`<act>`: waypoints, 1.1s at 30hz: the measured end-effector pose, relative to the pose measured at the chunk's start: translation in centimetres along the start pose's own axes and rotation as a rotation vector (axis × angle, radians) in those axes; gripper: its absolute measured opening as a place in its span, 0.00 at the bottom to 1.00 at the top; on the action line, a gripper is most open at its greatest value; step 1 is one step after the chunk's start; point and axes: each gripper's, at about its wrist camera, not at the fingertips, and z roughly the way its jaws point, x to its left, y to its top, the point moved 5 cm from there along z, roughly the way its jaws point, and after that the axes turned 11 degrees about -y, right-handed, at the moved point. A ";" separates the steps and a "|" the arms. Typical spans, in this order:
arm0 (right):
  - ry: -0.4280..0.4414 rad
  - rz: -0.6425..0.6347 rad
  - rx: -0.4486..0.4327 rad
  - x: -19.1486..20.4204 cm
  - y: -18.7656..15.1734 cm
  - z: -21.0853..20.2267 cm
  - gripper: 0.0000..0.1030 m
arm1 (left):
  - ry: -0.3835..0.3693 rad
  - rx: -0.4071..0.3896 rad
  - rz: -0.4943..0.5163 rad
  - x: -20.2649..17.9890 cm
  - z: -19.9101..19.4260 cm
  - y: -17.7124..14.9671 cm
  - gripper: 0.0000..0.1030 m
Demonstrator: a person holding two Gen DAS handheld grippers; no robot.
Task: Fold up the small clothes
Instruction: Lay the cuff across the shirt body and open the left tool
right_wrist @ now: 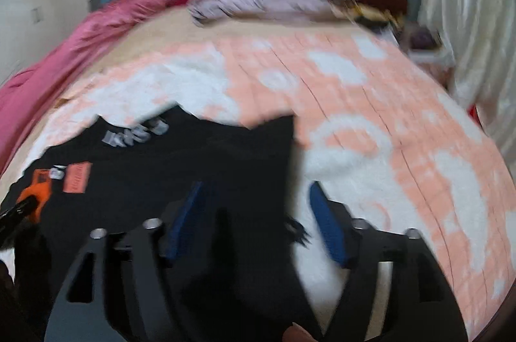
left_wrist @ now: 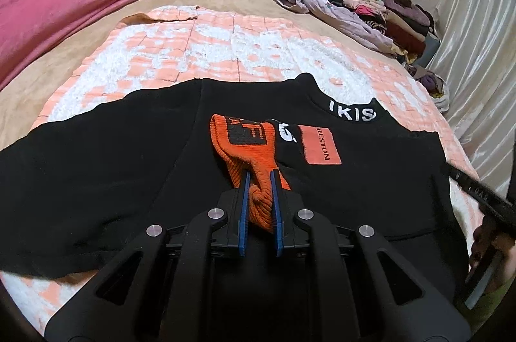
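Left wrist view: the left gripper (left_wrist: 259, 180) has its blue-padded fingers (left_wrist: 244, 203) drawn close together, clamped on the orange ribbed cuff (left_wrist: 254, 158) of the black garment (left_wrist: 135, 174), w/ cuff fabric bunched between the pads. The cuff lies folded inward over the garment's middle, just beside an orange patch (left_wrist: 322, 145) w/ dark lettering. White letters (left_wrist: 351, 113) run along the collar at the far edge. The garment is spread flat on a peach-and-white blanket (left_wrist: 200, 52), which covers a tan bed (left_wrist: 64, 58). A pink duvet (left_wrist: 74, 0) is heaped along the left side; a lilac garment (left_wrist: 322, 3) and a stack of folded clothes (left_wrist: 387, 10) sit at the far right corner, near the pale curtain (left_wrist: 477, 52). Part of the right gripper (left_wrist: 477, 190) shows at the frame's right edge, above the garment's right side. Right wrist view (heavily motion-blurred): the right gripper (right_wrist: 258, 206) has its blue fingers (right_wrist: 325, 222) set wide apart w/ nothing between them, straddling the garment's (right_wrist: 200, 168) right edge, black fabric under the left finger and blanket (right_wrist: 371, 103) under the right. Contact w/ the fabric cannot be confirmed. The orange cuff (right_wrist: 34, 193) appears at far left.
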 end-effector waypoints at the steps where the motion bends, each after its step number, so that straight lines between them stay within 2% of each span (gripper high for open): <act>1: 0.018 0.018 0.021 -0.5 -0.3 0.3 0.71 | 0.001 -0.002 0.003 -0.1 0.0 0.0 0.07; 2: 0.035 0.034 0.046 -1.0 -0.8 0.6 0.71 | -0.001 -0.005 0.005 -0.3 0.0 0.0 0.07; 3: 0.045 0.038 0.064 -1.2 -1.2 0.8 0.64 | -0.002 -0.006 0.008 -0.4 0.0 0.0 0.07; 4: 0.074 0.037 0.074 -1.4 -1.5 1.0 0.30 | -0.002 -0.008 0.013 -0.6 0.0 0.0 0.07; 5: 0.104 0.035 0.080 -1.4 -1.8 1.1 0.11 | -0.004 -0.013 0.021 -0.9 -0.1 0.0 0.07; 6: 0.143 0.050 0.097 -1.8 -1.8 1.4 0.11 | -0.010 -0.017 0.027 -1.2 -0.2 0.0 0.07; 8: 0.166 0.068 0.088 -2.4 -1.8 1.1 0.10 | -0.030 -0.025 0.037 -1.9 -0.4 0.0 0.07; 11: 0.146 0.080 0.057 -3.7 -1.6 0.9 0.10 | -0.043 -0.021 0.057 -2.8 -0.2 -0.3 0.07; 12: 0.122 0.081 0.051 -4.0 -1.6 1.0 0.06 | -0.030 -0.015 0.069 -2.9 0.1 -0.5 0.07; 13: 0.077 0.058 0.043 -4.1 -1.8 1.4 0.06 | -0.008 -0.005 0.080 -2.9 0.5 -0.7 0.07; 15: 0.059 0.024 0.055 -3.9 -2.2 2.1 0.06 | 0.027 0.023 0.074 -2.1 1.4 -1.2 0.07; 17: 0.061 0.041 0.045 -4.1 -2.1 1.8 0.11 | 0.020 0.030 0.045 -1.4 1.6 -1.4 0.07; 18: 0.056 0.044 0.036 -4.2 -2.0 1.3 0.19 | 0.011 0.030 0.033 -1.2 1.4 -1.2 0.07; 21: 0.041 0.023 -0.060 -4.1 -1.2 -1.7 0.29 | 0.011 0.026 0.031 -1.2 0.9 -1.0 0.08; 22: 0.047 0.011 -0.084 -3.7 -1.1 -2.5 0.36 | 0.016 0.023 0.032 -1.3 0.7 -1.0 0.09; 24: 0.103 -0.042 -0.117 -1.8 -1.1 -4.1 0.42 | 0.044 0.012 0.048 -1.6 -0.2 -0.8 0.09; 28: 0.163 -0.154 -0.114 1.7 -1.8 -4.6 0.44 | 0.134 -0.044 0.103 -2.1 -2.3 -0.3 0.09; 31: 0.166 -0.200 -0.077 3.5 -2.8 -3.7 0.44 | 0.068 -0.083 0.114 -3.2 -3.2 0.0 0.09; 33: 0.153 -0.217 -0.030 4.0 -3.5 -2.5 0.44 | 0.049 -0.074 0.152 -4.2 -2.5 -0.3 0.11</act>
